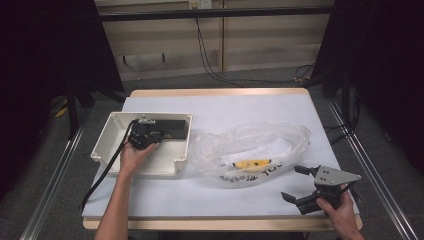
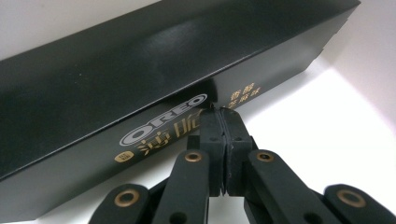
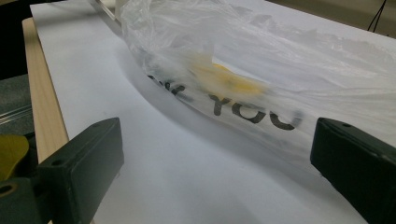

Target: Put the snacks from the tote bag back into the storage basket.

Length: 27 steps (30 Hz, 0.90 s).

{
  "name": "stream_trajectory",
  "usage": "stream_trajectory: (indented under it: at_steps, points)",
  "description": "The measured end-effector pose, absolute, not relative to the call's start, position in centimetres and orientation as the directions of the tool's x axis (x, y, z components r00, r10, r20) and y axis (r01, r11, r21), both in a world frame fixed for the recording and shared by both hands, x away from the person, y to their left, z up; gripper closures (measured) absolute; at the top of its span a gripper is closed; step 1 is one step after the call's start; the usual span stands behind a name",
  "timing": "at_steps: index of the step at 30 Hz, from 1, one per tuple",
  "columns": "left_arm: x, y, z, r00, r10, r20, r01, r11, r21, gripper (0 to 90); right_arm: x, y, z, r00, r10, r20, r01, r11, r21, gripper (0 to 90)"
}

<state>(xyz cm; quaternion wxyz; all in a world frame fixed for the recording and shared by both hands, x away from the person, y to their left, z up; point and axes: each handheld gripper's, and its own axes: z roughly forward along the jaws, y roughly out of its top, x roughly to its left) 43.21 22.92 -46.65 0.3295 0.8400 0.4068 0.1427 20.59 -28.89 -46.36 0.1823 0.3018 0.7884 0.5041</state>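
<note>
A long black Oreo box (image 1: 170, 127) lies inside a white plastic bin (image 1: 107, 135) at the table's left. My left gripper (image 1: 145, 136) reaches down into that bin. In the left gripper view its jaws are pressed together, shut, and the tips (image 2: 223, 112) meet the lower edge of the box (image 2: 140, 70) beside the printed logo, with nothing between the pads. A crumpled clear plastic bag (image 1: 255, 145) with black lettering and a yellow mark lies mid-table. My right gripper (image 1: 291, 182) stands open near the front right corner, empty, facing the bag (image 3: 261, 60) across bare white sheet (image 3: 217, 140).
White paper (image 1: 225, 107) covers the wooden table. The table's front edge (image 3: 39, 93) runs close behind the right gripper. A black cable (image 1: 107, 167) trails from the left gripper over the bin's front wall. Dark curtains and metal rails flank the table.
</note>
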Motion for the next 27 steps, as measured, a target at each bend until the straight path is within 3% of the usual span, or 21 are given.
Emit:
stream_trajectory:
  at_steps: [8,12,18,21,27]
  points:
    - [42.1,23.2,-45.4,0.646,0.761,-0.059,0.560,-0.420,0.714,74.6,20.7,-28.9,-46.4,-0.747,0.665,0.012,0.294,0.313,0.903,2.3]
    - [40.9,23.4,-44.3,0.661,0.748,-0.051,0.521,-0.410,0.748,59.8,20.7,-28.9,-46.3,-0.748,0.664,0.010,0.290,0.312,0.905,2.3]
    - [39.5,23.9,-43.3,0.658,0.753,-0.022,0.491,-0.407,0.771,26.9,20.6,-29.1,-46.2,-0.741,0.671,0.015,0.295,0.306,0.905,2.2]
    - [38.6,24.0,-43.0,0.657,0.754,-0.011,0.486,-0.412,0.771,14.8,20.6,-29.1,-46.1,-0.744,0.668,0.016,0.291,0.303,0.907,2.2]
    - [36.7,24.6,-42.3,0.711,0.703,-0.007,0.434,-0.430,0.792,4.6,20.5,-29.2,-46.1,-0.743,0.669,0.013,0.290,0.303,0.908,2.2]
